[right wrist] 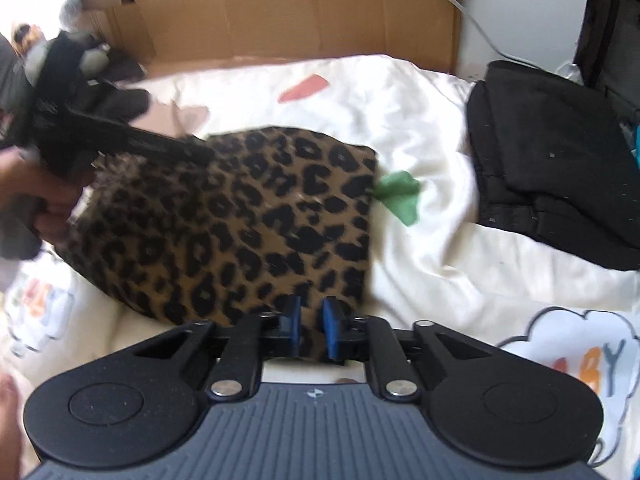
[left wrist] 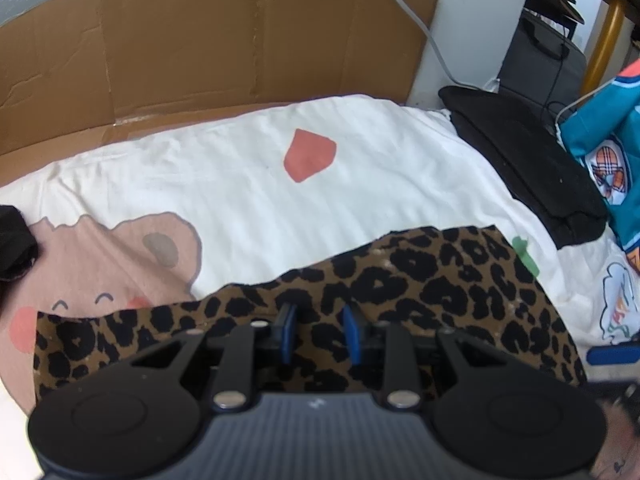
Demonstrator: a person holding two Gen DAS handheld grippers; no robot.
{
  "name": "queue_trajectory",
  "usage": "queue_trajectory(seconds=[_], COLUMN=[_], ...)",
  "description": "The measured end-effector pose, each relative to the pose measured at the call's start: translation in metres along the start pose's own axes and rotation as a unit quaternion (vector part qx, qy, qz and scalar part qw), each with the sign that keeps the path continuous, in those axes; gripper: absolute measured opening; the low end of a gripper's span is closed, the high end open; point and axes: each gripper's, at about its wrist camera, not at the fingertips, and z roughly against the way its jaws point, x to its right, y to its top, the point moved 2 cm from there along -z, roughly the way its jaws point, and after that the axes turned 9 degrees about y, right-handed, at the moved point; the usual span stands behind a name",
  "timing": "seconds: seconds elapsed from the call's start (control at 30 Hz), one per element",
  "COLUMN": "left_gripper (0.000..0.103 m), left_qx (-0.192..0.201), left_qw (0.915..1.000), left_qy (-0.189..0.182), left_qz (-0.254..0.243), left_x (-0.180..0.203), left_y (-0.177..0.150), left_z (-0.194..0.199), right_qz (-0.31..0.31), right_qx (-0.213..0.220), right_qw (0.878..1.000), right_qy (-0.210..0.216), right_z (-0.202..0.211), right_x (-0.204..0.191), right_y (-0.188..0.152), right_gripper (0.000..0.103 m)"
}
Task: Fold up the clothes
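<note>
The leopard cloth [right wrist: 240, 224] lies on the bed [right wrist: 432, 240], already doubled into a rough rectangle with a straight right edge and a squared far corner. Going by that shape, the fold is well on; its left side is still bunched and lifted, so at least one more fold or a smoothing seems left. Right of the leopard cloth, well apart, a black garment [right wrist: 560, 168] lies in a flat stack, apparently finished.

The left tongs [left wrist: 320, 332] stand over the leopard cloth's left part. Cloth shows in the gap between the blue pads, which are partly closed, but whether they pinch it I cannot tell. In the right wrist view the left tongs reach in from the left onto the leopard cloth's far left corner, with the person's hand [right wrist: 52, 204] behind them.

The right tongs [right wrist: 311, 330] sit at the leopard cloth's near edge, pads drawn close with a narrow strip of cloth showing between them; the view is blurred, and a true grasp is not certain.

Count: one leopard cloth, one black garment in a stack, one further dark bundle [left wrist: 14, 240] far left of the leopard cloth, one teal printed item [left wrist: 612, 160] far right, one cardboard sheet [left wrist: 200, 40] behind the bed, two tongs.
</note>
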Motion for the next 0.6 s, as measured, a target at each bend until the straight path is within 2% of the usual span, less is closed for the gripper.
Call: queue_trajectory(seconds=[0.17,0.37,0.47,0.53,0.6], left_gripper=[0.029,0.028,0.022,0.022,0.022], left_qx=[-0.002,-0.004,0.027,0.042,0.046], left_qw=[1.0,0.9999,0.9995,0.999,0.9988], left_qy=[-0.002,-0.005,0.0,-0.012,-0.013], left_qz=[0.002,0.011,0.014,0.005,-0.008], left_x=[-0.001,-0.003,-0.001,0.004,0.012], left_y=[0.0,0.003,0.004,0.001,-0.007], left_z=[0.0,0.003,0.024,0.04,0.055], right_qz=[0.012,-0.009,-0.025,-0.022,-0.013], right_qx=[-0.041,-0.046,-0.03,-0.01,0.004], right_qw=[0.999,0.999,0.999,1.0,1.0], right_qy=[-0.008,-0.002,0.005,0.014,0.021], right_z=[-0.026,-0.031,-0.027,-0.02,-0.016], right_x=[-0.001,0.003,0.004,-0.001,-0.006], right_y=[-0.011,-0.008,-0.006,-0.003,0.0], right_gripper=[0.016,0.017,0.019,0.024,0.042])
